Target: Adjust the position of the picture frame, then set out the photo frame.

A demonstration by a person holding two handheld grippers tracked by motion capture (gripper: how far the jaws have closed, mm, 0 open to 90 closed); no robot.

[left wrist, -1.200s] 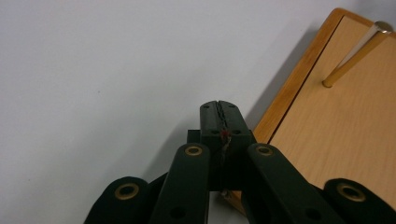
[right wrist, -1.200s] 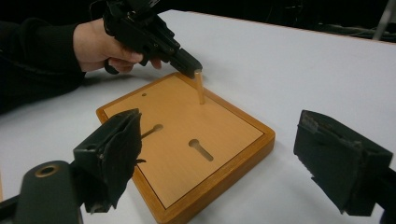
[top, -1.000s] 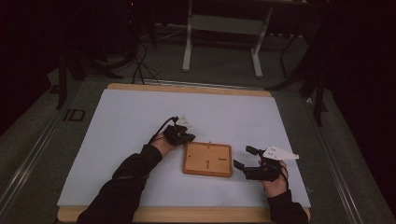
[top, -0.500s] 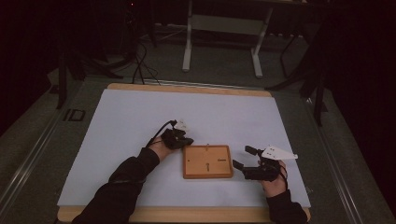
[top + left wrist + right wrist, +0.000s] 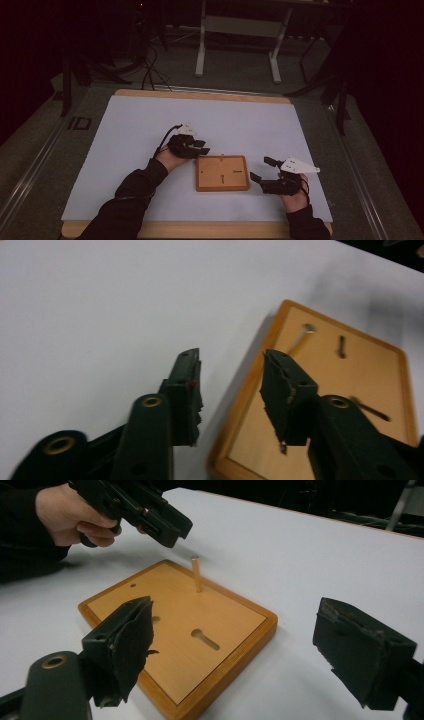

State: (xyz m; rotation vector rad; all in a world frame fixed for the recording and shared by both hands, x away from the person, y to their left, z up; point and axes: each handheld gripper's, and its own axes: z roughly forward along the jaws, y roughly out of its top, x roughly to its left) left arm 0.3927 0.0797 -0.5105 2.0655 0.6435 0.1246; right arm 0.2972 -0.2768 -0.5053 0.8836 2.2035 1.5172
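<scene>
Wooden board (image 5: pixel 222 173) lies flat on the white table sheet (image 5: pixel 125 130), between the two grippers. A small wooden peg (image 5: pixel 196 573) stands upright in it near one edge; slots and a small hole show in its face. Left gripper (image 5: pixel 200 146) hovers just beside the board's far left corner, close above the peg; jaws have just been opening, now partly apart, nothing between them. In the left gripper view the board edge sits right under the jaws. Right gripper (image 5: pixel 261 170) sits just off the board's right edge, jaws wide apart, empty.
</scene>
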